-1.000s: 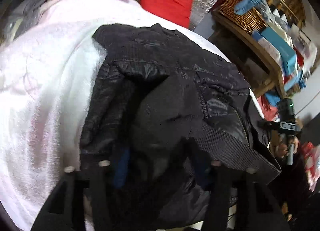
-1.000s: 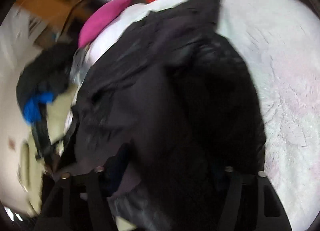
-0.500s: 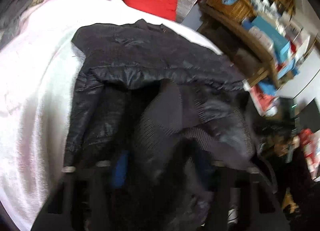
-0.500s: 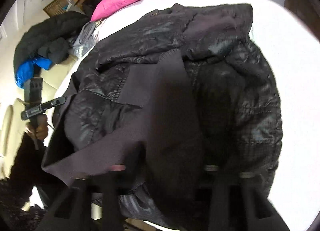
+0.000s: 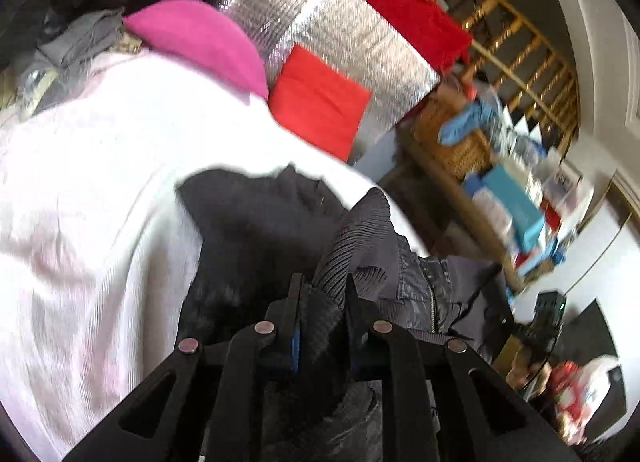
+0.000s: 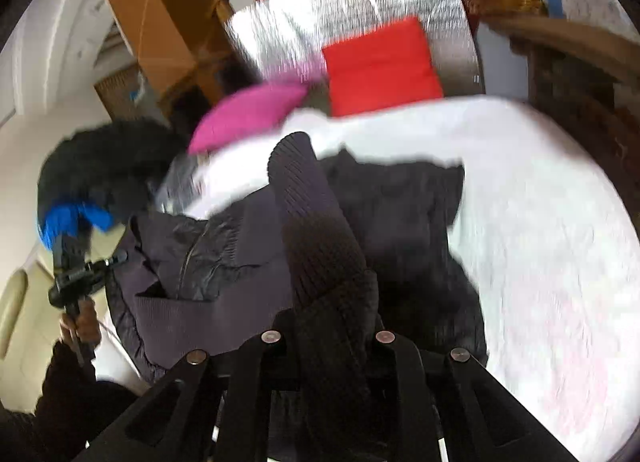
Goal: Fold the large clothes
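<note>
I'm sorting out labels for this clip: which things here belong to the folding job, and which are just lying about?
Job:
- black puffer jacket with ribbed hem
- left tongs, shut on hem
- right tongs, shut on hem
- white blanket

Lying about:
- pink cushion
- red cushion
- wicker basket

Glossy quilted jacket, matt ribbed-knit hem

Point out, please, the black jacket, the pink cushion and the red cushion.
black jacket (image 5: 256,222), left wrist view, on its far flat panel.
pink cushion (image 5: 200,34), left wrist view, on its top face.
red cushion (image 6: 380,66), right wrist view, on its front face.
</note>
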